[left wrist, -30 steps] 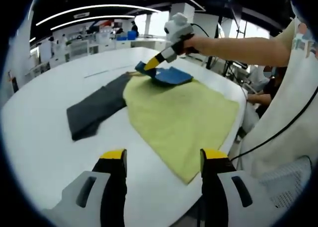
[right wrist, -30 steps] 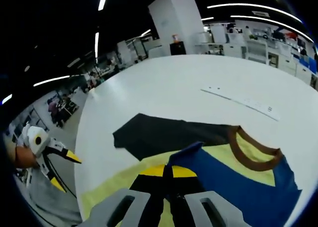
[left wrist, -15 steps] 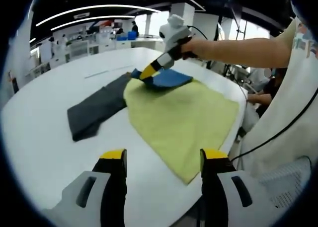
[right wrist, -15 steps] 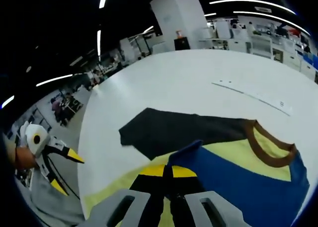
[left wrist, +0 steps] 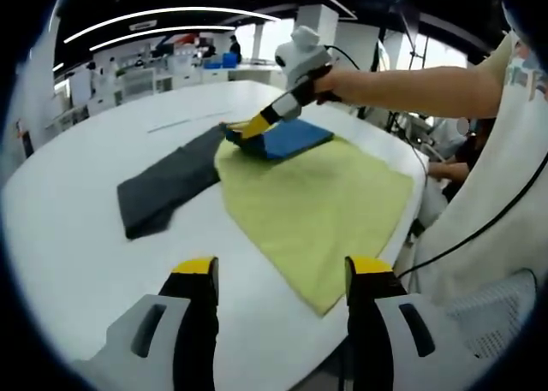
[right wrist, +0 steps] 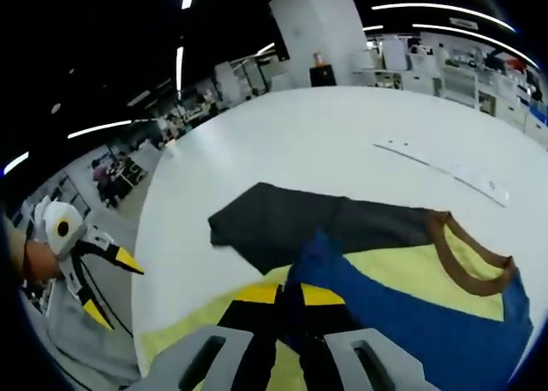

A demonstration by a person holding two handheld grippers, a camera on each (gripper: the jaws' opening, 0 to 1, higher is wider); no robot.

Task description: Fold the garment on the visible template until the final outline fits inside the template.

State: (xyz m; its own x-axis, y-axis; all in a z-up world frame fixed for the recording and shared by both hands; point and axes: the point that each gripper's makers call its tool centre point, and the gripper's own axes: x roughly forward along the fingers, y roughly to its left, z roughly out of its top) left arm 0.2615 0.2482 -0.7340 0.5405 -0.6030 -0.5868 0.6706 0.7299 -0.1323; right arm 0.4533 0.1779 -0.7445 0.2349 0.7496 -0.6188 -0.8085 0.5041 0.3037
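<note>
Left gripper view: the left gripper [left wrist: 280, 275] hangs over the near edge of the white table [left wrist: 77, 228], its jaws apart and holding nothing. The garment [left wrist: 317, 207] lies flat ahead — a big yellow-green body with a dark grey part [left wrist: 167, 186] spread to one side and a blue part [left wrist: 287, 137] at the far end. The right gripper [left wrist: 254, 127] comes in from the right and pinches the blue edge, lifted a little off the cloth. I cannot make out any template outline, perhaps it lies under the cloth.

Right gripper view: the right gripper [right wrist: 288, 294] has its jaws closed on the blue fold [right wrist: 402, 310]. Beyond it are the grey part [right wrist: 317, 224] and a brown collar [right wrist: 467, 263]. The left gripper [right wrist: 107, 280] shows at the left, open, well apart from the cloth.

Risks: the pinch is close to the edge, so the blue part may slip out during the fold; pulling with one gripper only may drag the whole garment and wrinkle it. A pale strip [right wrist: 445, 164] lies farther on the table, not in the way.
</note>
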